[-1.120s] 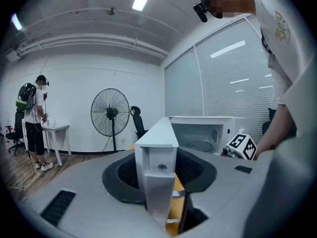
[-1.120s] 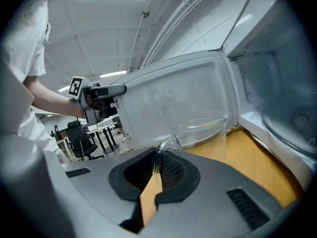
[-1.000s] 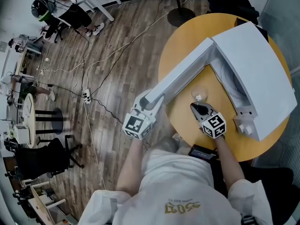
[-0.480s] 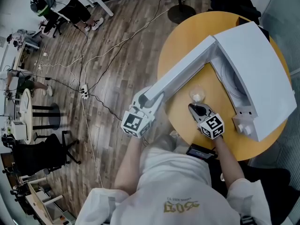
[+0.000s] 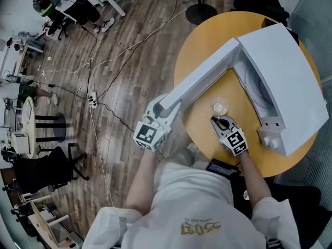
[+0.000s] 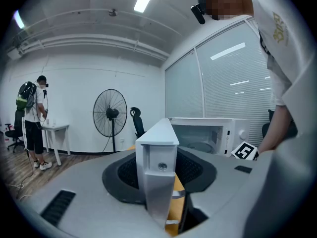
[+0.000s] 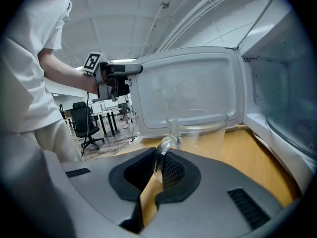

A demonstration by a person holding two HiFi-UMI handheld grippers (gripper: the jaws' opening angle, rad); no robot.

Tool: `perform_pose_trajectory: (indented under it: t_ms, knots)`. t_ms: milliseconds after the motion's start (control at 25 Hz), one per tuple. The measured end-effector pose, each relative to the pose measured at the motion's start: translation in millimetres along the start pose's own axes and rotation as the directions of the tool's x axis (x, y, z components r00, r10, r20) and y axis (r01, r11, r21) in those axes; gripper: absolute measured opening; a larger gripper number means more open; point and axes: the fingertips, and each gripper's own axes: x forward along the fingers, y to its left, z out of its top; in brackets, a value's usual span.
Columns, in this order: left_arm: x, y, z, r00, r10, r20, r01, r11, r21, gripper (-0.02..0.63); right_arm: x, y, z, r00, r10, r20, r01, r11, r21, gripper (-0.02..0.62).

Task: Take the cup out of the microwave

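A clear glass cup (image 5: 220,108) stands out in front of the white microwave (image 5: 282,71), over the round yellow table (image 5: 207,45). My right gripper (image 5: 220,122) is shut on its handle (image 7: 166,148); in the right gripper view the cup (image 7: 200,130) sits upright just past the jaws, its base hidden. The microwave door (image 5: 202,84) is swung wide open. My left gripper (image 5: 162,110) is shut on the door's outer edge (image 6: 157,172), which stands upright between the jaws.
The open cavity (image 7: 282,108) lies to the right of the cup. A dark flat device (image 5: 223,167) lies at the table's near edge. Cables (image 5: 104,87) run across the wooden floor on the left, with chairs and desks beyond.
My right gripper has sunk slightly with the cup and rolled a little. The left gripper and the door have stayed put.
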Motion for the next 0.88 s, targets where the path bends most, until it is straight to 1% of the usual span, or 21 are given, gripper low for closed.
perform_pose_trajectory:
  t_ms: [320, 440, 760, 880]
  knots:
    - [2.4, -3.7, 0.3, 1.000, -0.010, 0.013, 0.010, 1.000, 0.009, 0.179, -0.9, 1.6, -3.5, 1.000, 0.008, -0.015, -0.008, 1.000, -0.006, 0.025]
    - [2.9, -3.6, -1.0, 1.000, -0.010, 0.011, 0.010, 1.000, 0.006, 0.179, -0.3, 0.9, -4.8, 1.000, -0.001, -0.024, 0.001, 1.000, -0.011, 0.025]
    - [1.2, -3.0, -0.3, 1.000, -0.016, 0.019, 0.016, 1.000, 0.005, 0.179, 0.5, 4.7, -5.4, 0.999, -0.014, -0.049, 0.013, 0.999, -0.038, 0.052]
    - [1.1, -2.5, 0.0, 1.000, -0.018, 0.022, 0.018, 1.000, 0.002, 0.179, -0.3, 2.8, -8.6, 0.998, -0.018, -0.062, 0.016, 1.000, -0.027, 0.054]
